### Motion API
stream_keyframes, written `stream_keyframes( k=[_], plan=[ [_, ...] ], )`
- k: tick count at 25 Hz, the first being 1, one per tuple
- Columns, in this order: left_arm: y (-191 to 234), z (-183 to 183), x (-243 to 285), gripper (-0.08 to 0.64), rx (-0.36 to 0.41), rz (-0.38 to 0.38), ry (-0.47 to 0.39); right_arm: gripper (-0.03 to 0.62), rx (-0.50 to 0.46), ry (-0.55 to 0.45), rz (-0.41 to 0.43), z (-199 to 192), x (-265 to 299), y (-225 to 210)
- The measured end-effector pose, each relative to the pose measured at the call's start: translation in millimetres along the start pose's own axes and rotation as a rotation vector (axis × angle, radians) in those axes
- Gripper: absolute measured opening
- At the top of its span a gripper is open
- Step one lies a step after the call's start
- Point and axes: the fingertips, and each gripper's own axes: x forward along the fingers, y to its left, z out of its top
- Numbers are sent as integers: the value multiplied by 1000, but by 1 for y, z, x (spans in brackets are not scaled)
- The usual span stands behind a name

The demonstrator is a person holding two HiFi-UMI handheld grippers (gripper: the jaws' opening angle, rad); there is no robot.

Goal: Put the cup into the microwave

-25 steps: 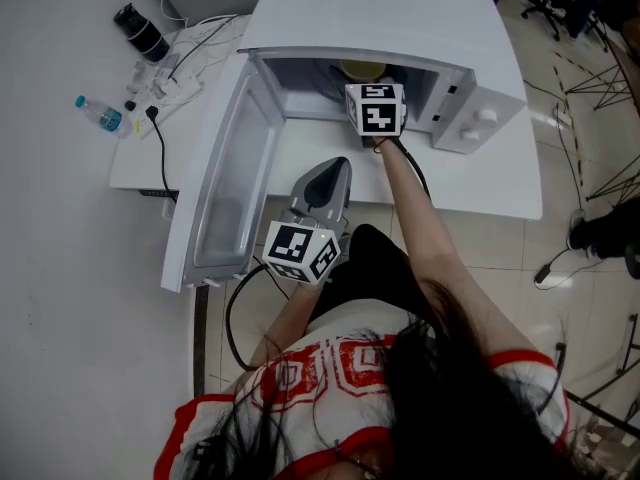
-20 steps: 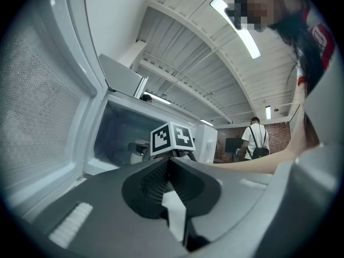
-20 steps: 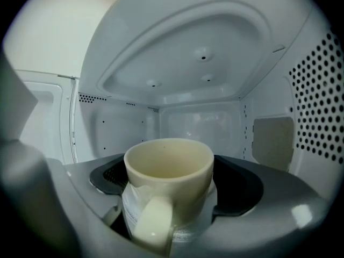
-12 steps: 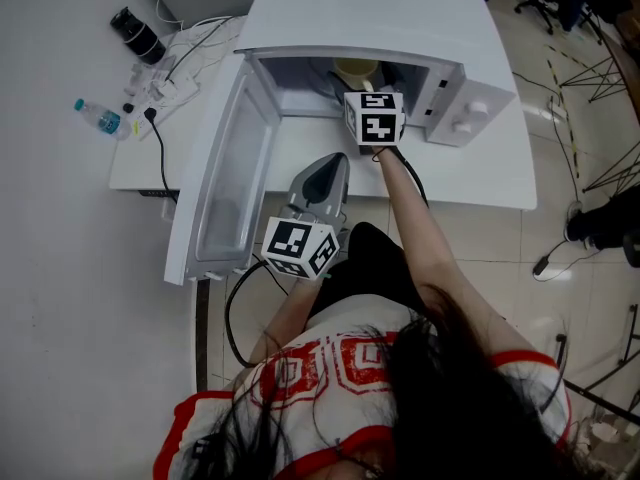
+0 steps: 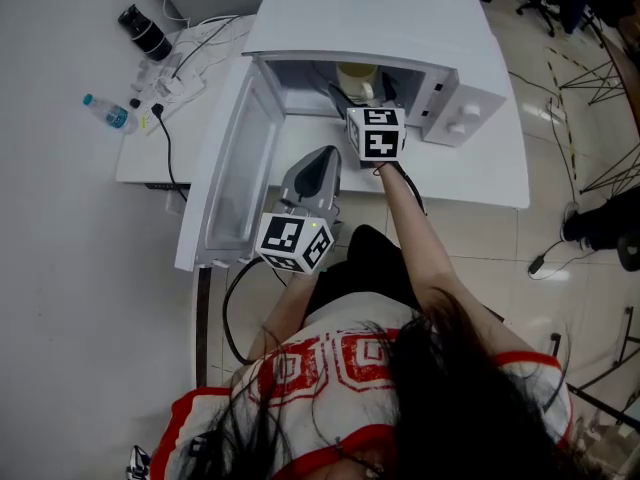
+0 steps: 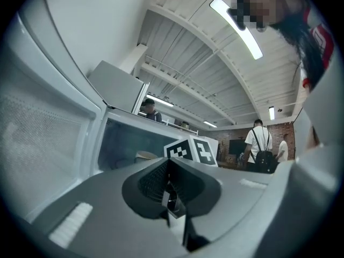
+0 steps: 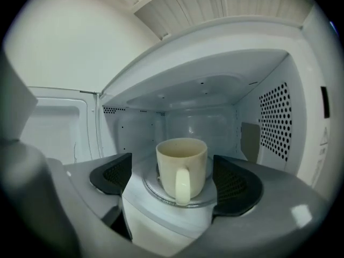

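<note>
Standing upright on the glass turntable (image 7: 161, 195) in the middle of the right gripper view, the cream cup (image 7: 181, 168) was inside the microwave (image 5: 380, 18), its handle turned toward the camera. The right gripper (image 5: 370, 113) was at the oven's mouth with its jaws spread wide, one dark pad either side of the cup and, as far as that view told, touching neither.

The left gripper (image 6: 171, 195) hung at the lower centre of the head view, below the open door (image 5: 235, 168), jaws pressed together on nothing.

The placing looked done, so the risk lay in leaving. The handle pointed straight at the right gripper, and a crooked pull-back could have let a pad catch it, dragging the cup off the turntable's centre or tipping it. Swinging the door shut while that gripper was in the opening would have struck it.

Only the right gripper view showed the cup's footing, its handle and the perforated wall (image 7: 277, 122) at the right of the cavity. From the head view only the cup's rim could be seen past the marker cube. That view alone showed the door flung to the left, the control knobs (image 5: 455, 128), and a water bottle (image 5: 110, 113) and cables (image 5: 175, 83) at upper left. The left gripper view looked upward to the ceiling and added people (image 6: 260, 147) standing at its right.
</note>
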Motion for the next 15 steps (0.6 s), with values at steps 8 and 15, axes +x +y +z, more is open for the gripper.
stream_keyframes(
  k=[8,15],
  plan=[
    [5,13,-5,-2,6,40,19,394,23,-13,-2,0,-41,14],
    [-2,31,3,-2,16,30,4,122,18,-42,-54,4,-73,10]
  ],
)
